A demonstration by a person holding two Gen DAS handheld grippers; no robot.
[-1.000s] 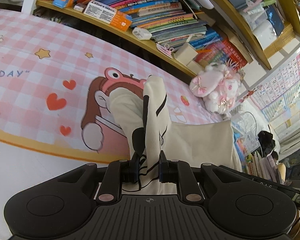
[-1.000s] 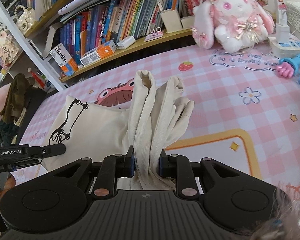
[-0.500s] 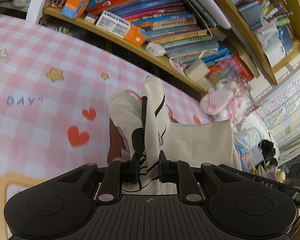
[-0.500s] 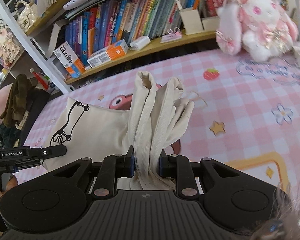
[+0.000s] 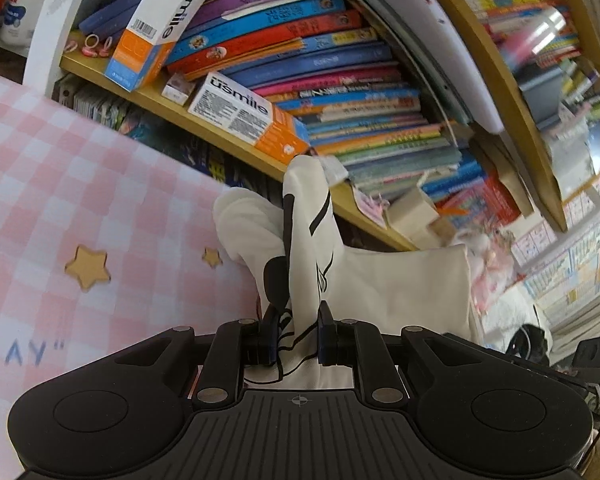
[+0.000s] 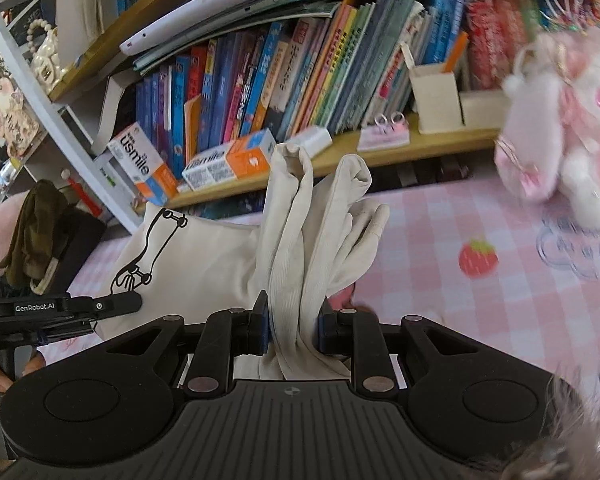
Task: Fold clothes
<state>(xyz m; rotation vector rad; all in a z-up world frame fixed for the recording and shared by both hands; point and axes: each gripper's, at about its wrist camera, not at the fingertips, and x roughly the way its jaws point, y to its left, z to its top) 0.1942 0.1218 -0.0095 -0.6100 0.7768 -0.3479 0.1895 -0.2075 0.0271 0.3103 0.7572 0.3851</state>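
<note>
Both tongs are pinching the same cream garment [image 6: 204,256], one at each end of an edge. The left tongs [image 5: 298,334] are pressed together on a bunch of cloth bearing a black line drawing, low in the middle of the left wrist view. The right tongs [image 6: 292,330] clamp a thicker gathered wad of ribbed cloth, low in the middle of the right wrist view. Above each grip the cloth stands up in upright folds. Between the grips it stretches as a flat panel, seen at the centre right of the left view and the centre left of the right view, where the printed figure [image 6: 148,256] shows near its upper left corner.

The garment hangs over the far part of the pink checked surface [image 5: 80,200], close to the wooden bookshelf [image 6: 340,152] along the top of both frames. A pink plush rabbit [image 6: 560,140] sits at the upper right of the right view, well apart from the cloth.

By my reading the fold is early to midway: the edge is gripped and lifted, but no finished crease shows, and the cloth is not yet laid down flat. What seems left is to lay this edge over, smooth it, and fold again into a compact stack
</note>
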